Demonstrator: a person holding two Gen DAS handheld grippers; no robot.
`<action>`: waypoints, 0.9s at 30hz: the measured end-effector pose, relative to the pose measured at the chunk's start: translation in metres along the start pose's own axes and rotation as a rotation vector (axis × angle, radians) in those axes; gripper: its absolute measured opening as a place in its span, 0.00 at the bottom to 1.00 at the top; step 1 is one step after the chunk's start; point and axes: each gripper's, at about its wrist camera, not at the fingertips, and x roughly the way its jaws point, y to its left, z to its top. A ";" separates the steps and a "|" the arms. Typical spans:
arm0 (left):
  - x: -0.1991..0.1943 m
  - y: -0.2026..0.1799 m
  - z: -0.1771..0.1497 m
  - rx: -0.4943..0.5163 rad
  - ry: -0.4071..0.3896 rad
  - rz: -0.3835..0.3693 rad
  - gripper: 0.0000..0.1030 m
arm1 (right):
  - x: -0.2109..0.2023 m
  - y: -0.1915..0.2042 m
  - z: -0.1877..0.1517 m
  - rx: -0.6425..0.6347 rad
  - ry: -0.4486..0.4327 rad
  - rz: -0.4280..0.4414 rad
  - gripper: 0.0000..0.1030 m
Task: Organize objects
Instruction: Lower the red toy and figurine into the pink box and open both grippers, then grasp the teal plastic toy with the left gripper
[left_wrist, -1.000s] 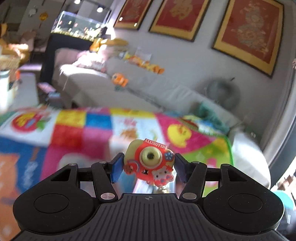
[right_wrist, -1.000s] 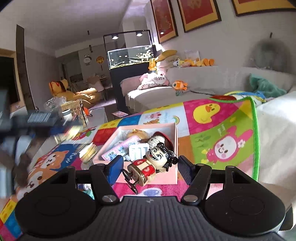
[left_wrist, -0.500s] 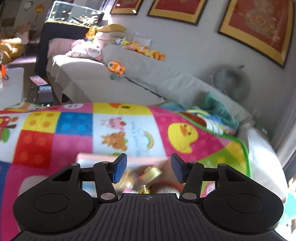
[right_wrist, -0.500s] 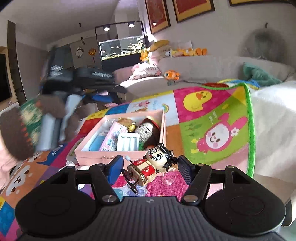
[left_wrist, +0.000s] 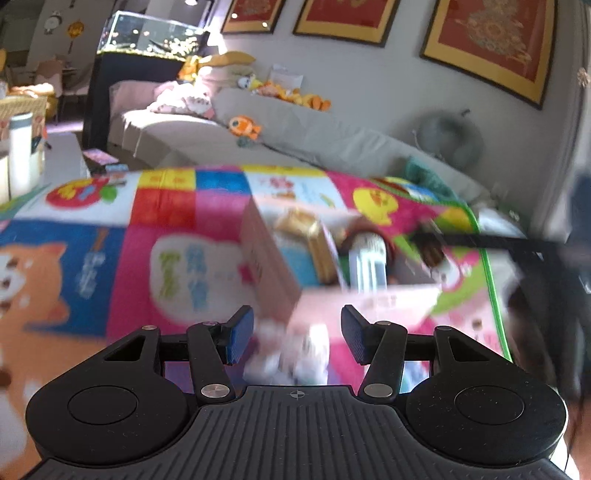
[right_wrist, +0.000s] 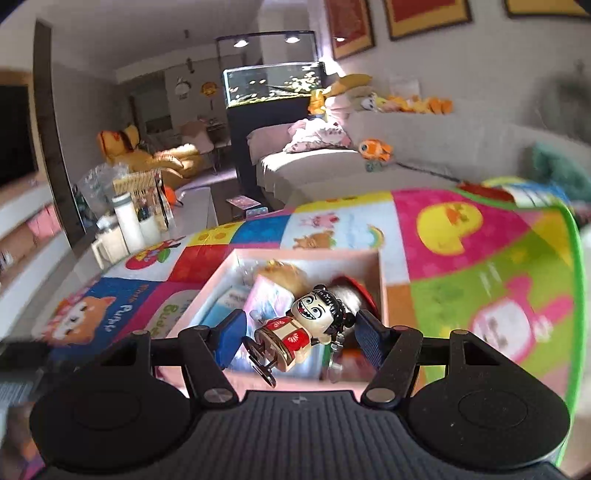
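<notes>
A pink open box (right_wrist: 306, 253) stands on the colourful play mat (right_wrist: 461, 258) and holds several small toys and packs. My right gripper (right_wrist: 301, 339) is shut on a wind-up doll (right_wrist: 306, 326) with a white grinning face, black hair and a red body. It hangs tilted just above the box's near side. My left gripper (left_wrist: 291, 338) stands open near the box's (left_wrist: 273, 273) near corner, its blue pads (left_wrist: 240, 334) apart. A blurred white thing (left_wrist: 295, 356) lies on the mat below the gap, touching neither pad.
A grey sofa (right_wrist: 424, 147) with plush toys runs behind the mat. A fish tank (right_wrist: 273, 83) on a black stand is at the back. Bottles and a basket (right_wrist: 129, 218) stand at the left. A dark blurred bar (left_wrist: 509, 245) crosses the right of the left wrist view.
The orange toy camera that my left gripper held a second ago is gone from it; that gripper has dropped toward the box corner. My right gripper carried the doll over the box.
</notes>
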 end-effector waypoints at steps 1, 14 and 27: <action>-0.005 0.003 -0.007 -0.010 0.008 0.002 0.55 | 0.007 0.007 0.005 -0.014 0.006 -0.002 0.63; -0.032 0.039 -0.043 -0.115 0.029 0.025 0.55 | 0.040 0.053 0.024 -0.053 0.141 0.132 0.79; -0.018 0.001 -0.036 -0.046 0.048 -0.041 0.55 | -0.021 0.029 -0.070 -0.011 0.117 -0.055 0.86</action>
